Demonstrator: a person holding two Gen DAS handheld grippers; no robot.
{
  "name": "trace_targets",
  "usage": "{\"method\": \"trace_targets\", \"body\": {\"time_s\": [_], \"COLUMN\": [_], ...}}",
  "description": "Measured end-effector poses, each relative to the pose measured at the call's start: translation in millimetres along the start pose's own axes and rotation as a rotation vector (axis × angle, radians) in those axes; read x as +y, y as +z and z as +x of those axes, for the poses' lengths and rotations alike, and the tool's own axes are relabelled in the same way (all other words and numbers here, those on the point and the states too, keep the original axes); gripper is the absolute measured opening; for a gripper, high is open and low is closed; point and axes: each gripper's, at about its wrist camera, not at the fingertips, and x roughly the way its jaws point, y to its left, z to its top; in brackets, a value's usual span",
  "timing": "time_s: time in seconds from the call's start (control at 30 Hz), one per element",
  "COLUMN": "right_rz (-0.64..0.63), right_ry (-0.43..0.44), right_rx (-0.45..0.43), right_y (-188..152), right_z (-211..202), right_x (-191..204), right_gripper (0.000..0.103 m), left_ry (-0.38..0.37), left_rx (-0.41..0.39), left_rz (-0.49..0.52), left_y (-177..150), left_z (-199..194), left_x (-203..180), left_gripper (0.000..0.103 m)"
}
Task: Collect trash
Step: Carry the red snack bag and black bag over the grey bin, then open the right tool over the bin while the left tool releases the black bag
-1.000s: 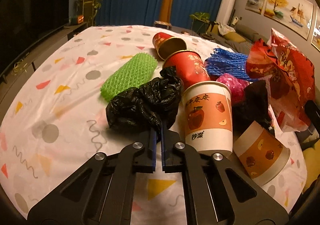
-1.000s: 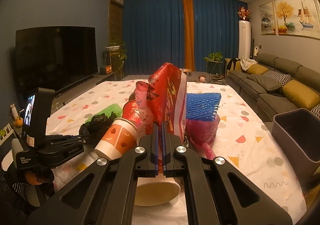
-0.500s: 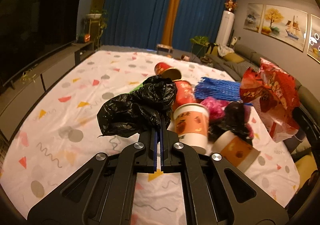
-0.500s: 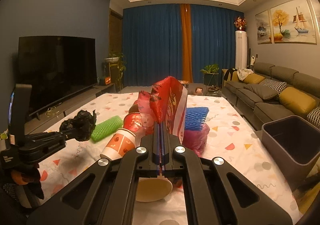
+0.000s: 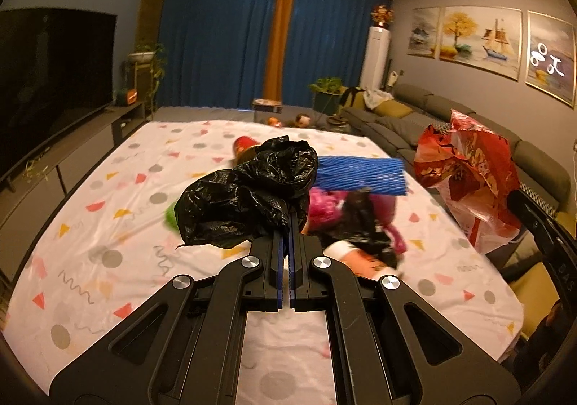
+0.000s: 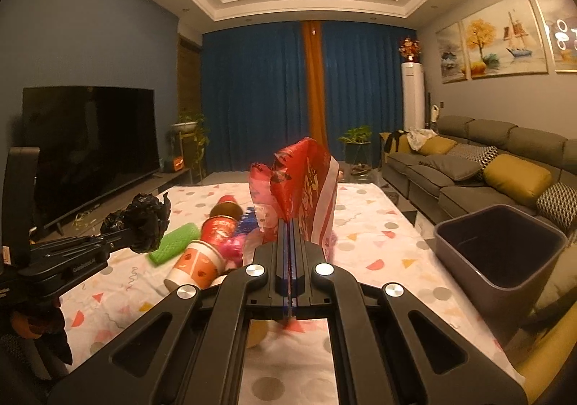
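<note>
both grippers hanging above table (image 5: 108, 225): left gripper (image 5: 289, 225) clamping crumpled black bag (image 5: 245, 196) over trash pile; right gripper (image 6: 290, 228) pinching red bag (image 6: 306, 185), bin (image 6: 501, 250) beside table.

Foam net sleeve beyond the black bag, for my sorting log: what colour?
Blue foam net sleeve; clearest in the left wrist view.

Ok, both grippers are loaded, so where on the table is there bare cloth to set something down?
Bare tablecloth runs along the TV side, left of the black bag, and across the near edge under the left gripper. Another strip lies between the pile and the grey bin. The middle is crowded: paper cup, red can, blue netting.
</note>
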Motion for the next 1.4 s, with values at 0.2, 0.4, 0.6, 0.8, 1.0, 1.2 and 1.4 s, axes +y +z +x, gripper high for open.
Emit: {"method": "trace_targets", "body": {"time_s": [0.2, 0.4, 0.6, 0.8, 1.0, 1.2, 1.4], "right_rz": [0.015, 0.031, 0.051, 0.090, 0.124, 0.159, 0.181], "right_ry": [-0.045, -0.106, -0.209, -0.323, -0.399, -0.435, -0.456], "right_rx": [-0.024, -0.045, -0.073, -0.074, -0.058, -0.042, -0.023], "right_y": [0, 2, 3, 0, -7, -12, -18], "right_z": [-14, -22, -28, -27, -22, -15, -3], "right_x": [-23, -50, -91, -145, -187, -224, -244], "right_gripper": [0.001, 0.001, 0.001, 0.001, 0.002, 0.002, 0.002], "left_ry": [-0.056, -0.131, -0.214, -0.315, -0.395, -0.474, -0.517], "left_rx": [-0.009, -0.014, -0.020, -0.033, -0.027, -0.014, 0.020], "left_rz": [0.044, 0.096, 0.150, 0.203, 0.219, 0.238, 0.263], "left_y": [2, 6, 9, 18, 23, 19, 13], "left_z": [1, 8, 22, 39, 65, 96, 121], "left_x": [-36, -83, -138, -197, -248, -285, -306], "left_gripper": [0.001, 0.001, 0.001, 0.001, 0.001, 0.001, 0.001]}}
